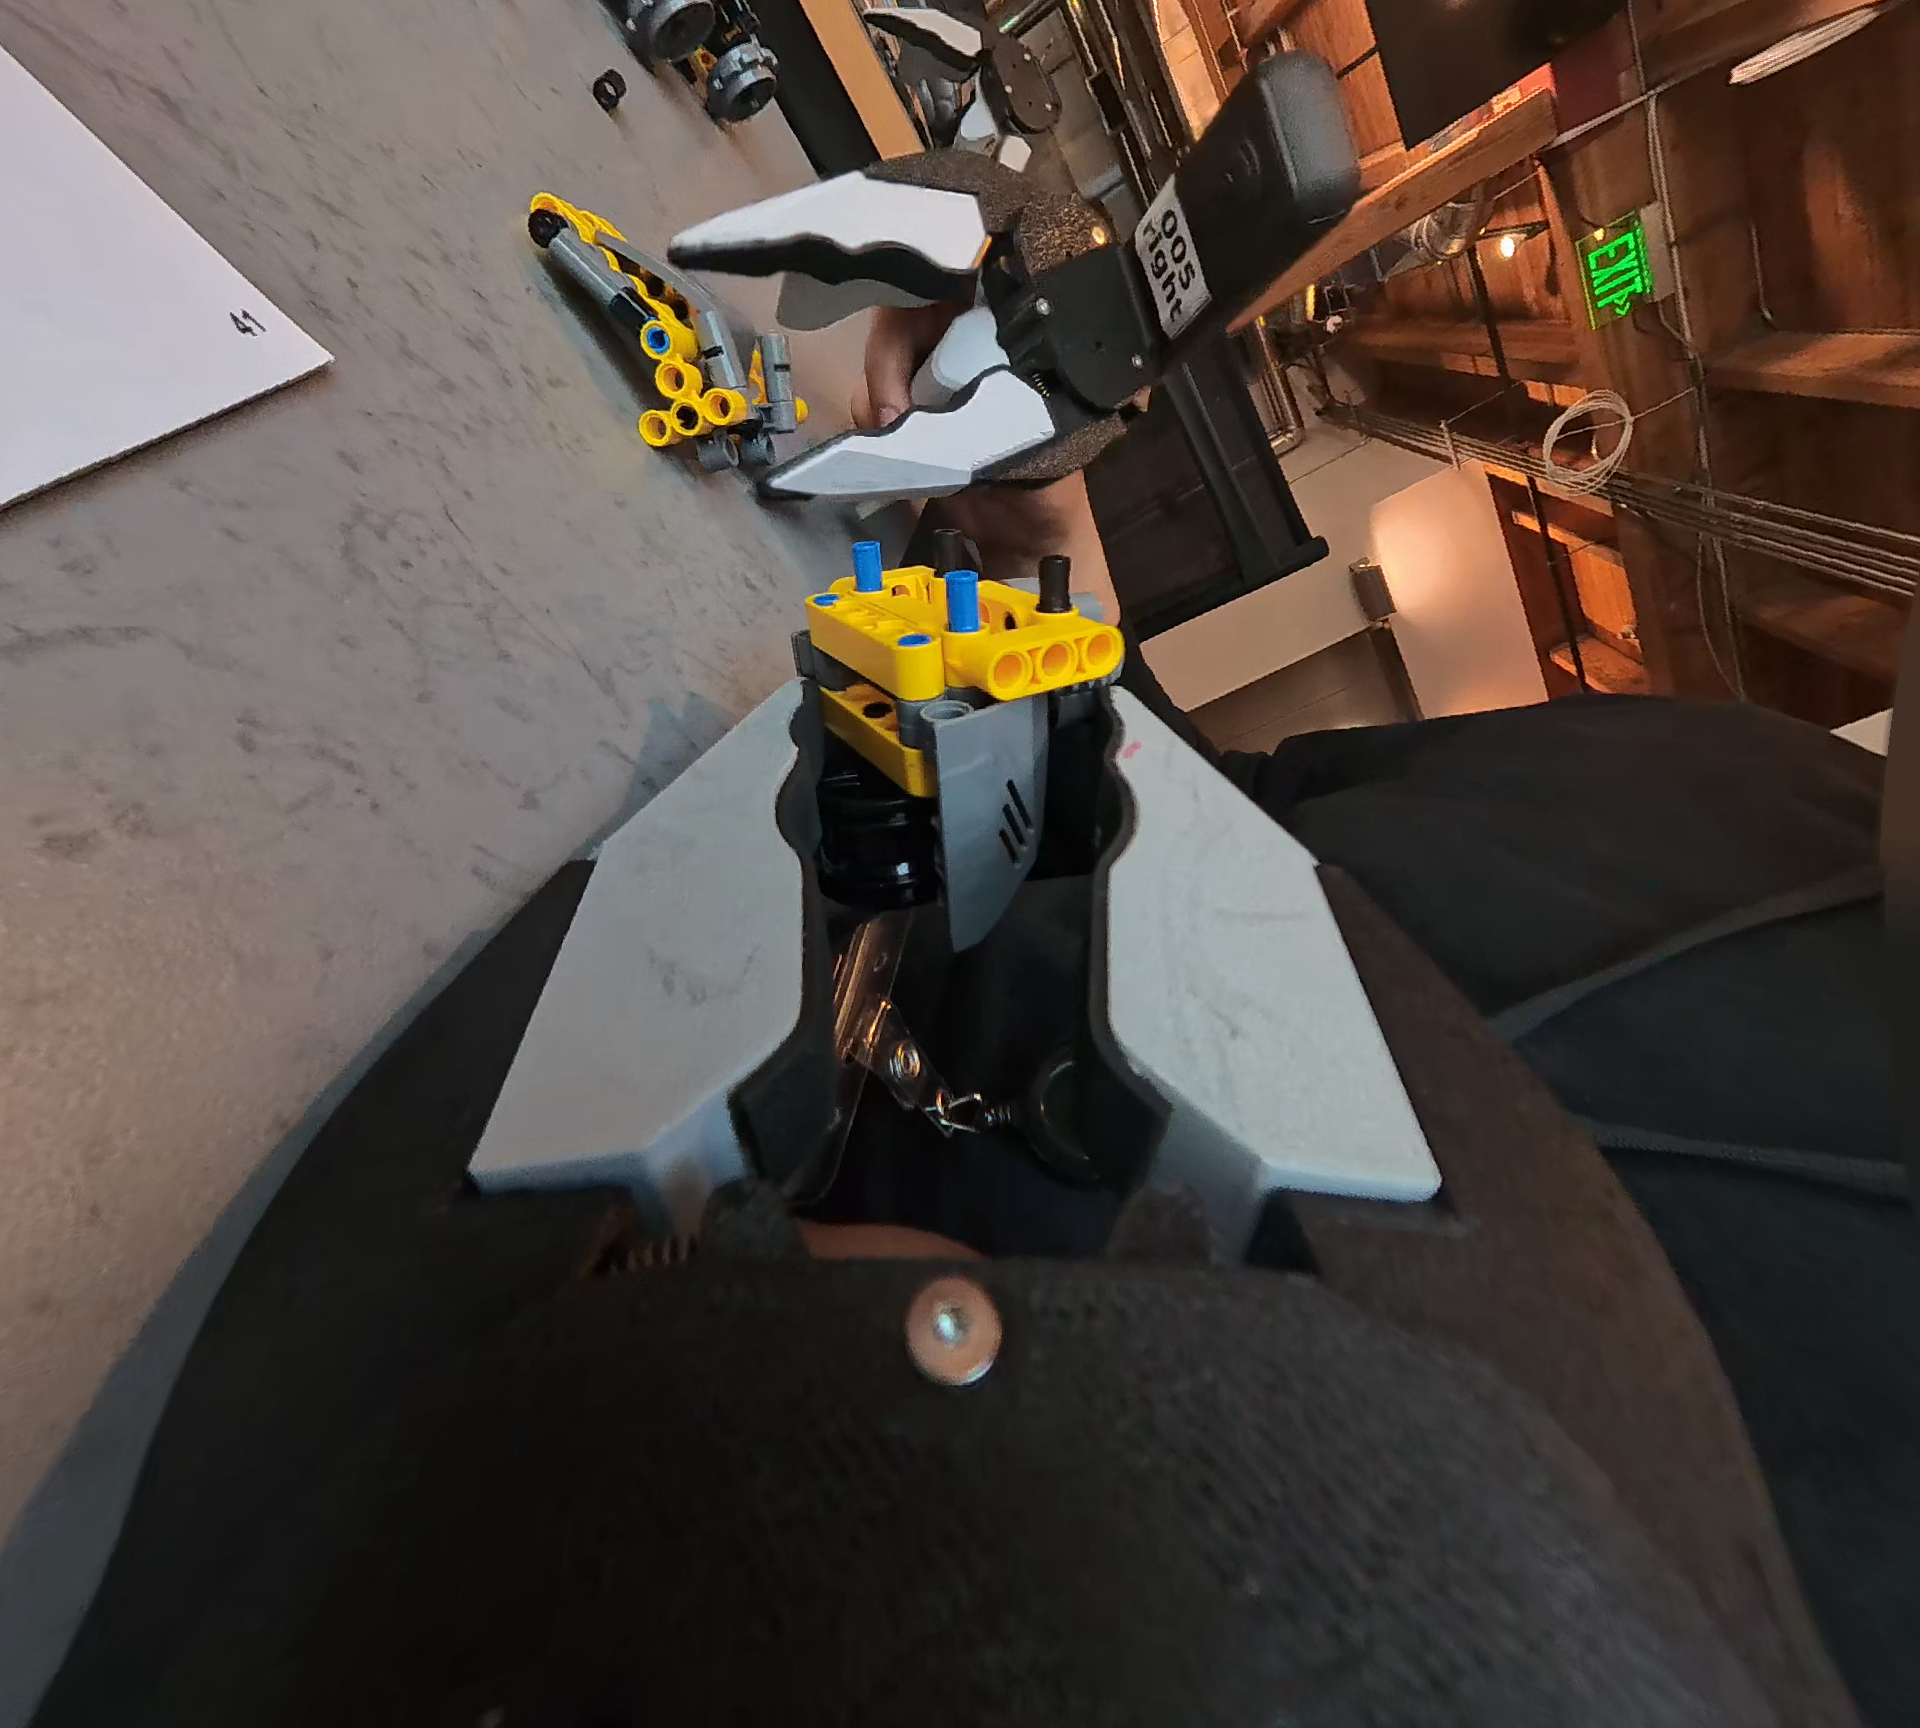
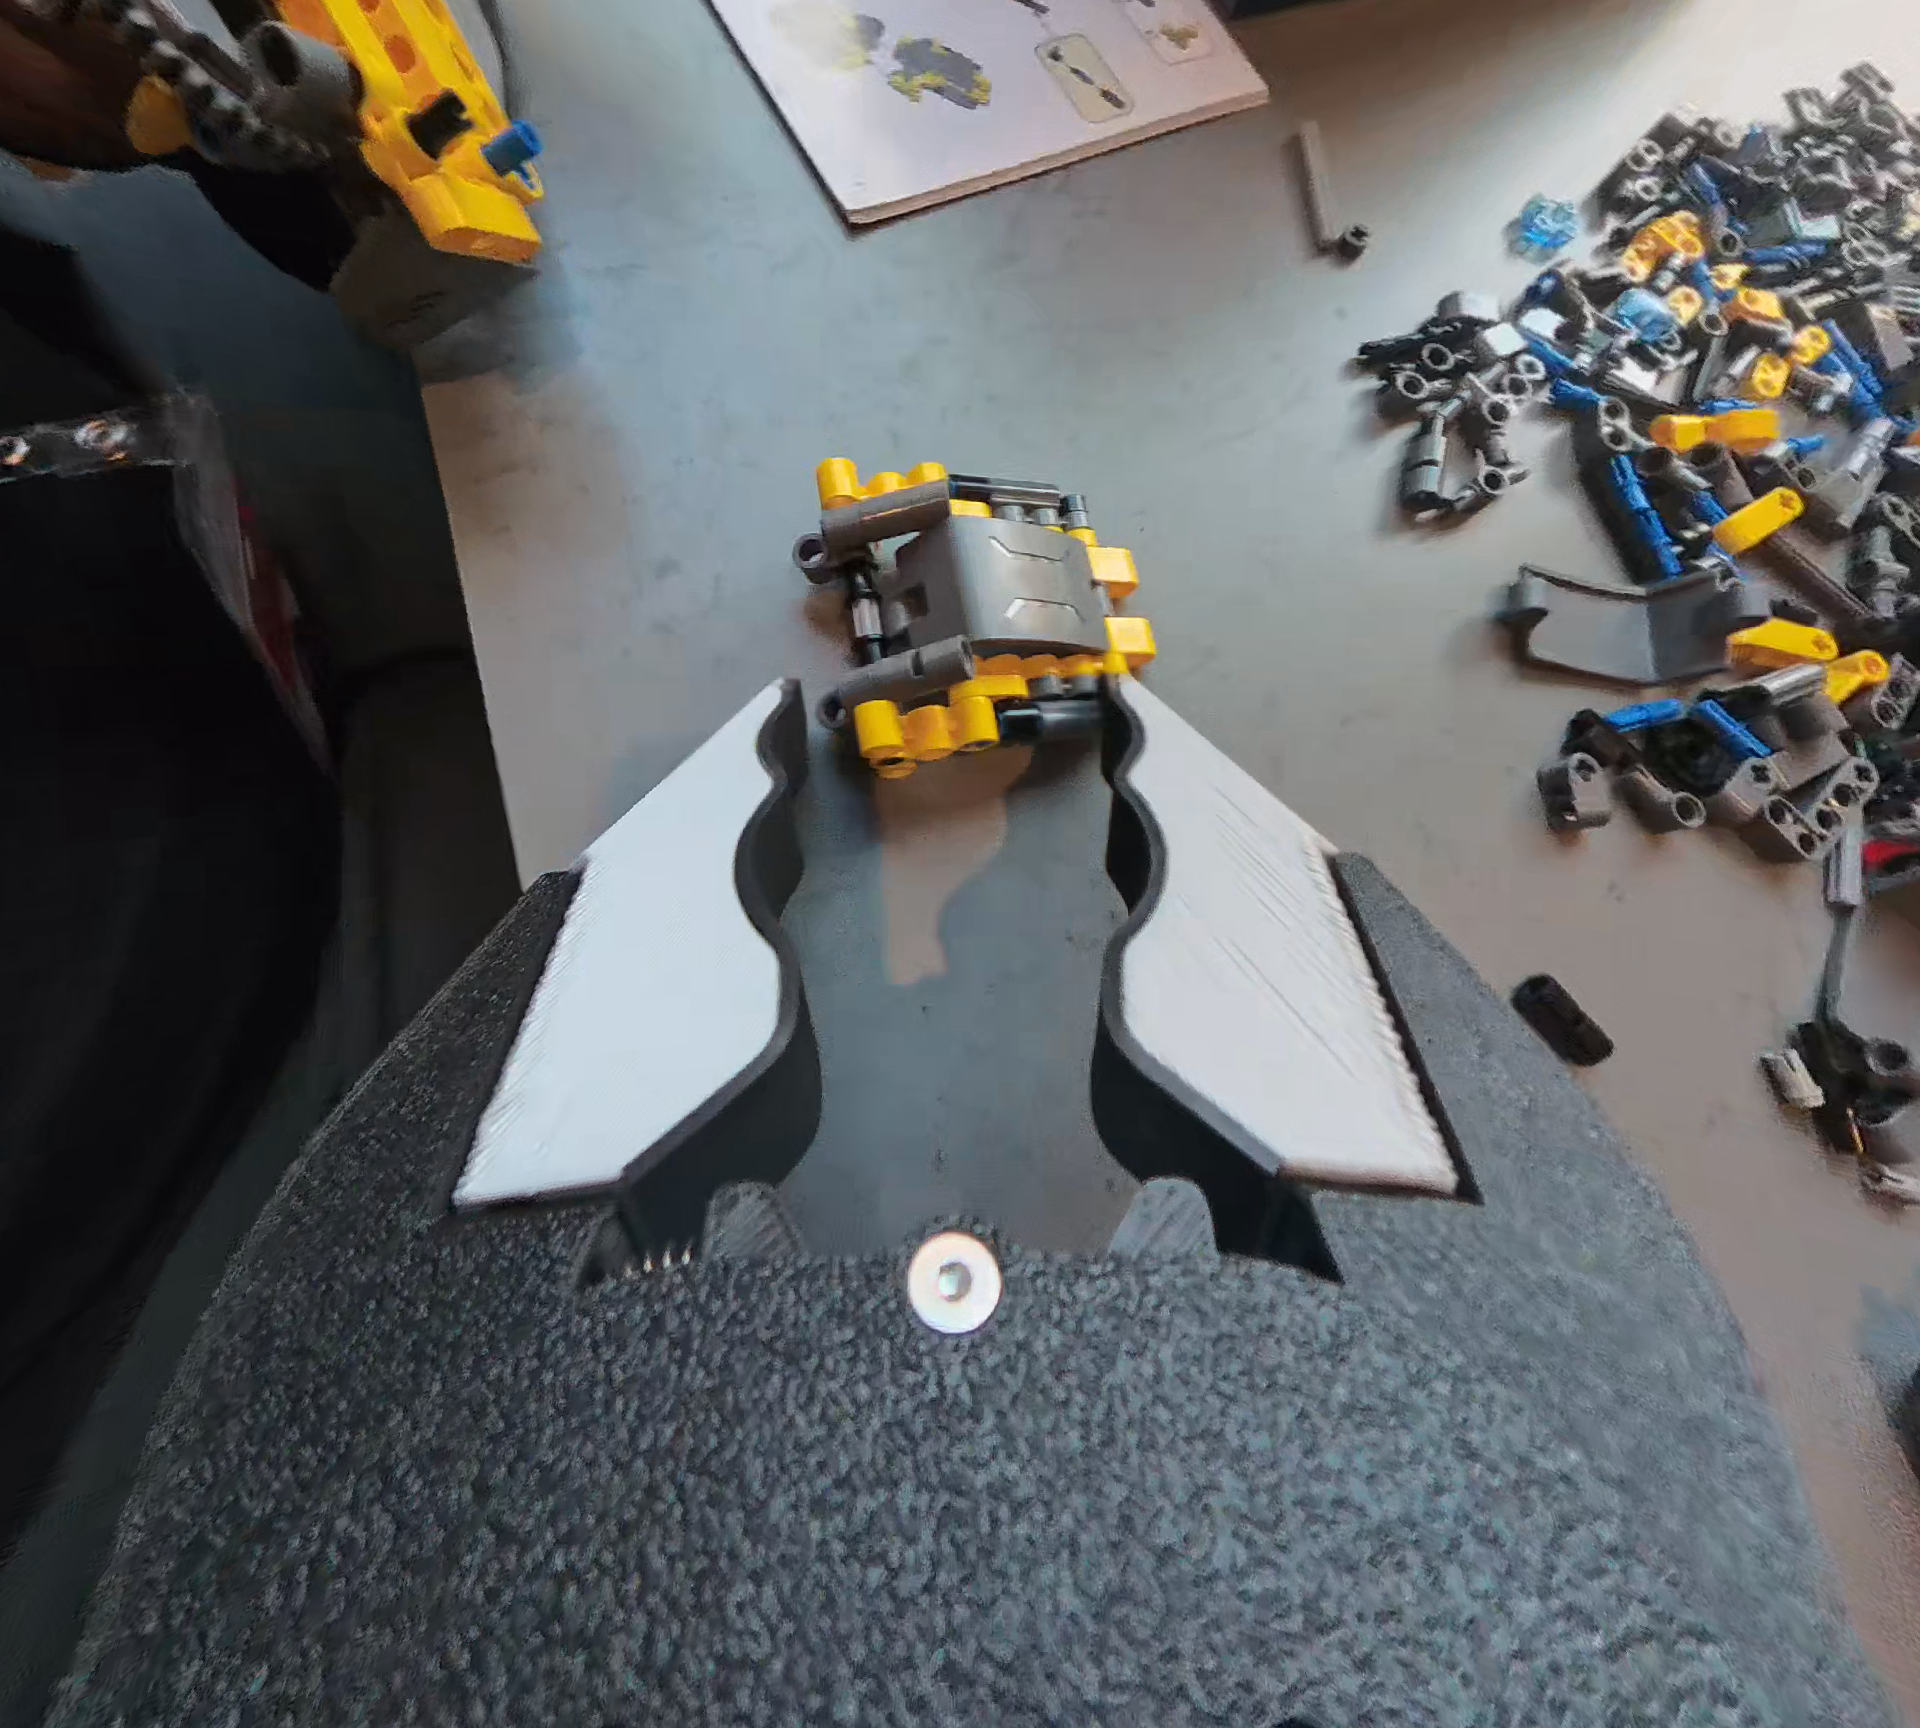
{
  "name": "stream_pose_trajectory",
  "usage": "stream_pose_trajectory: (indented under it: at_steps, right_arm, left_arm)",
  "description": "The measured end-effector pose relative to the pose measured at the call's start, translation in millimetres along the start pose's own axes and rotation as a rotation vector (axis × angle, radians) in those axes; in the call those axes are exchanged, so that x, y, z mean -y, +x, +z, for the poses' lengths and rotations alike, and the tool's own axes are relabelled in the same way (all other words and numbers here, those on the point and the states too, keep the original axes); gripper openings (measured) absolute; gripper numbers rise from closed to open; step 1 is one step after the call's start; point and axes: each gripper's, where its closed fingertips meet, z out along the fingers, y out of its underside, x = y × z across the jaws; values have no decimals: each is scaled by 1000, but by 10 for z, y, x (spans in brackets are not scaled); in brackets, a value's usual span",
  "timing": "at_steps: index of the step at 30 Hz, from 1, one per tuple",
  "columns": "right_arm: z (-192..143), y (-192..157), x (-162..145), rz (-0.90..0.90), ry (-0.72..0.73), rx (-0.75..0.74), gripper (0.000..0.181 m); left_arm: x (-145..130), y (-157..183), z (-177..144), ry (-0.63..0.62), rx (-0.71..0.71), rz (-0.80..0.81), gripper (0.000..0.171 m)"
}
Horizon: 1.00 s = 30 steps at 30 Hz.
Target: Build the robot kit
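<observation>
Left gripper (image 1: 951, 743) clamps a yellow block assembly (image 1: 961, 655); right gripper (image 2: 951, 712), jaws apart, hovers near a small grey-yellow assembly (image 2: 977, 613) on the table (image 2: 644, 452).

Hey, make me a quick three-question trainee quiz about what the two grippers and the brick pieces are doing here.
1. True or false: the left gripper is clamped on a yellow and grey brick assembly.
2. The right gripper is: A) shut on a blue pin, B) open, just short of the small brick assembly on the table, C) holding the instruction booklet.
3. Fill in: the pile of loose pieces lies to the ____ in the right wrist view.

Key: 1 true; 2 B; 3 right.
</observation>
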Motion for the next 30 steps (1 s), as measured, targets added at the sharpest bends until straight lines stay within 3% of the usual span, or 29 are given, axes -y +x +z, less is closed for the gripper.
stream_pose_trajectory:
  at_steps: [2,4,11,17,30]
  right_arm:
    - [-29,33,41,-15,31,-30,56]
    - [-63,6,94,-76,67,-57,43]
    - [-35,-47,70,-88,48,-21,27]
    - [-38,-56,75,-106,55,-24,25]
    - [-40,-74,79,-104,63,-1,25]
  left_arm:
    - [9,-1,0,2,-1,-22,49]
    - [29,-3,0,9,-1,-57,49]
    - [57,57,128,20,-33,-220,49]
    - [37,-10,315,-69,16,-228,49]
    - [110,-257,378,-226,171,-131,45]
